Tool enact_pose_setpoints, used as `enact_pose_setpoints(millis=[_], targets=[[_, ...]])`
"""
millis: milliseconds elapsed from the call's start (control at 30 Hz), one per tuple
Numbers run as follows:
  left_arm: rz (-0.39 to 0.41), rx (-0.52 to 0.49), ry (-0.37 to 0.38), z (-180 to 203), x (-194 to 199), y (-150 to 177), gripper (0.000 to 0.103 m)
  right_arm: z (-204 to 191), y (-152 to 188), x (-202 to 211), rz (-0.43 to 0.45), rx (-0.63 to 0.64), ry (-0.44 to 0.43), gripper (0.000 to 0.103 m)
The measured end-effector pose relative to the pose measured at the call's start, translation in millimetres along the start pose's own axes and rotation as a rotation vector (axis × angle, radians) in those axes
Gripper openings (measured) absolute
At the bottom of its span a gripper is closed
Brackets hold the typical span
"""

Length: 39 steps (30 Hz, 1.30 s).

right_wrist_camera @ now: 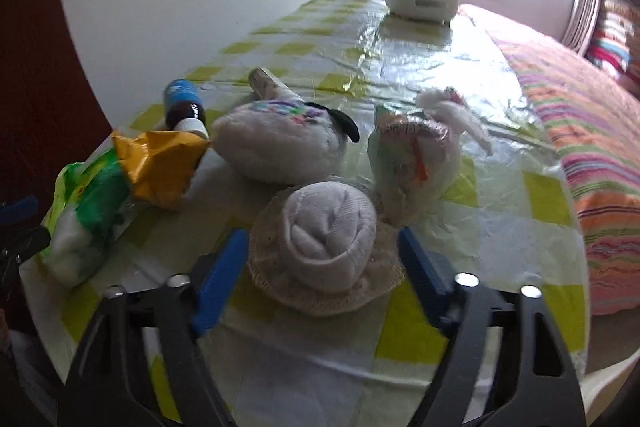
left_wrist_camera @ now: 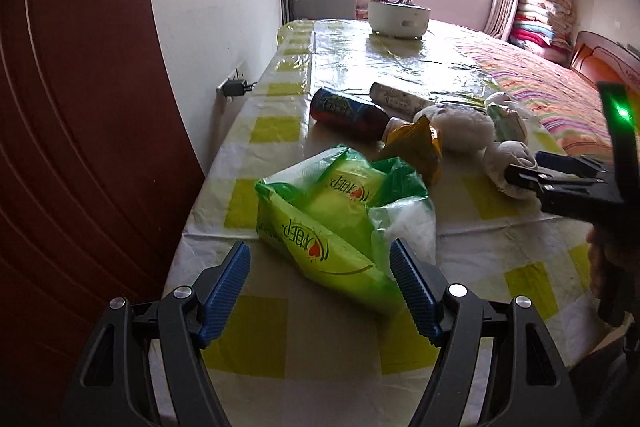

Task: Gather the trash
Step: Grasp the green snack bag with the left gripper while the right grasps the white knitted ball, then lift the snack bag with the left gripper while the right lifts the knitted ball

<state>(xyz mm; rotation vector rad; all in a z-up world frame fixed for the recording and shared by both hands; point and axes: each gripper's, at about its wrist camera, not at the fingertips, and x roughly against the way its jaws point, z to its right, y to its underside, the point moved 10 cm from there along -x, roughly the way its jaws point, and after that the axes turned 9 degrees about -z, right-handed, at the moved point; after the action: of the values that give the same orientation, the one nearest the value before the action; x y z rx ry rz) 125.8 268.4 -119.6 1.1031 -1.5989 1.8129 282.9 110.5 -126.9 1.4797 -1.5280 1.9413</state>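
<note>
A green and yellow plastic bag (left_wrist_camera: 336, 219) lies on the checked tablecloth (left_wrist_camera: 264, 339), its near end between my open left gripper's (left_wrist_camera: 320, 291) blue pads. Behind it lie a yellow wrapper (left_wrist_camera: 416, 143), a dark bottle (left_wrist_camera: 348, 113) and a paper tube (left_wrist_camera: 396, 99). My right gripper (right_wrist_camera: 320, 267) is open around a rolled white sock (right_wrist_camera: 328, 231) on a mesh pad (right_wrist_camera: 280, 283); it also shows in the left wrist view (left_wrist_camera: 560, 183). A tied white trash bag (right_wrist_camera: 408, 163), a white plush (right_wrist_camera: 280, 143), the wrapper (right_wrist_camera: 160, 167) and the bottle (right_wrist_camera: 184, 107) lie beyond.
A white basket (left_wrist_camera: 398, 15) stands at the table's far end. A white wall (left_wrist_camera: 216, 7) and red door (left_wrist_camera: 80, 147) run along the left. A striped bed (right_wrist_camera: 592, 155) borders the right. A wall socket with plug (left_wrist_camera: 234, 87) sits by the table edge.
</note>
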Motion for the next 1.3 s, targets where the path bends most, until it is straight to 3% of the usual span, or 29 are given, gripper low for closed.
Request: enact_pose_setpoints(millis=[100,200,333,533,700,933,967,1067,1200,1300], targets=[[-0.022,0.002,0.03,0,-6,-1,0.07,-1,2,-18,-0.057,-0.016,-0.03,0.047],[-0.038,-0.015,0.046,1,-10,-5,0.07,-2,2,-16,-0.052,-0.019,-0.056,0.045],[-0.074,-0.057,0.084,9,-14,-6,0.07,-10,8,0,-0.029,-0.002,-0.071,0.044],[-0.143,-0.025,0.25,30,-15,1,0.07,-19,11,39,0.057,0.01,-0.114,0.044],[-0.148,-0.03,0.255,47,-15,5,0.07,-23,13,57,0.095,-0.006,-0.167,0.044],[-0.148,0.099,0.264,34,-31,-5,0.07,-20,23,65,0.103,-0.033,-0.216,0.045],[-0.147,0.107,0.264,33,-33,-7,0.066,-20,23,66,0.106,-0.035,-0.22,0.045],[-0.162,0.113,0.23,30,-40,-7,0.026,-18,23,73,0.122,-0.036,-0.218,0.045],[-0.159,0.112,0.219,30,-45,-8,0.012,-11,23,82,0.142,-0.045,-0.215,0.045],[-0.092,0.084,0.182,34,-32,-12,0.005,-2,23,89,0.164,-0.064,-0.211,0.045]])
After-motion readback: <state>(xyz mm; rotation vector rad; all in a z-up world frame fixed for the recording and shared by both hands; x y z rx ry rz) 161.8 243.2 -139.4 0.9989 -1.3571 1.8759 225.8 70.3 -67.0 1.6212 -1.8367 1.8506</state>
